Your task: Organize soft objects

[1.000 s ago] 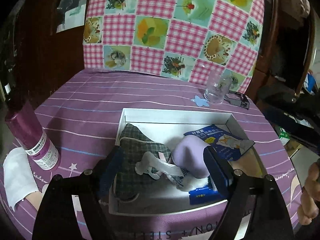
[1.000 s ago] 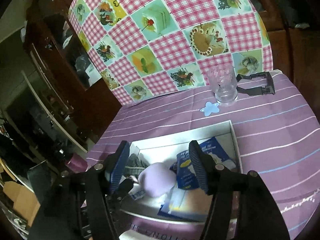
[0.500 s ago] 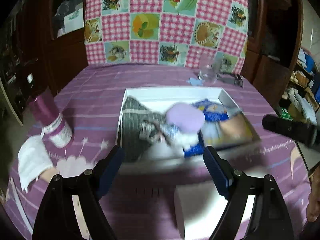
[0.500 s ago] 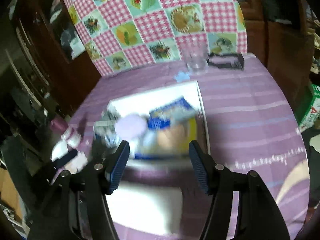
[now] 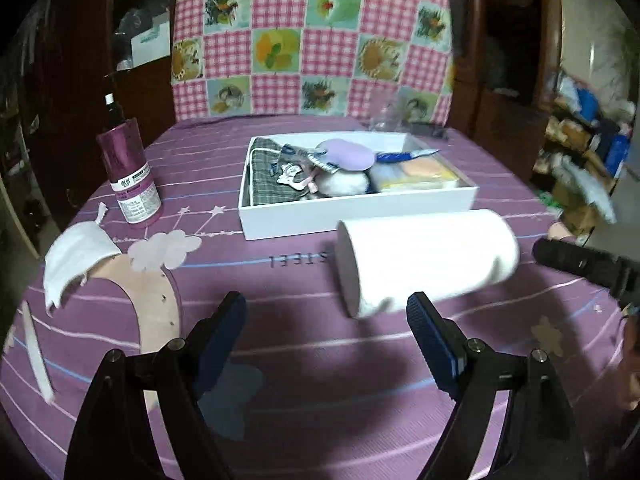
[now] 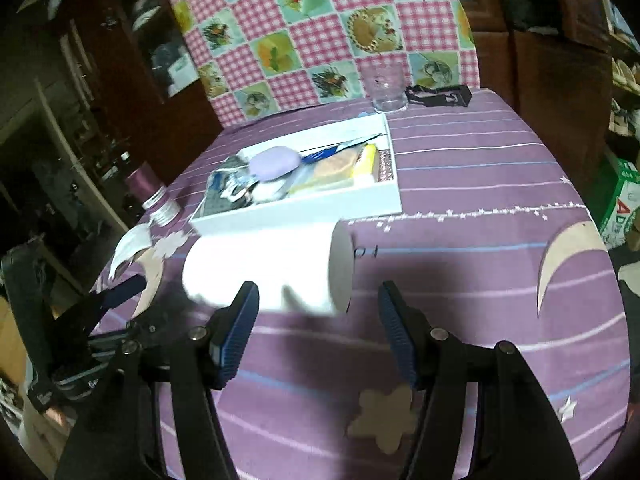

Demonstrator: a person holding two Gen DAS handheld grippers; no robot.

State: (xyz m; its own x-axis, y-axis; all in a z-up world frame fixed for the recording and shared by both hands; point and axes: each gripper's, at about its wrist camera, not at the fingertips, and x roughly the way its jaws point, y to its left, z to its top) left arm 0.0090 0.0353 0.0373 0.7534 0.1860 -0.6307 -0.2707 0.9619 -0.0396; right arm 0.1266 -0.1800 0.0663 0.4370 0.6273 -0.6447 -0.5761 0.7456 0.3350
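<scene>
On the purple tablecloth, a white paper roll lay on its side just before the white box of soft goods, evidently awaiting packing; left gripper and right gripper hovered wide open, empty

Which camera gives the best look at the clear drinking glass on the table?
The right wrist view: the clear drinking glass stands unobstructed behind the white box. The left wrist view shows it only as a blurred shape beyond the box.

My table, wearing its purple striped cloth, is carrying a white box, a white paper roll lying beside it, 1 magenta bottle, a glass and a crumpled white wipe.
</scene>
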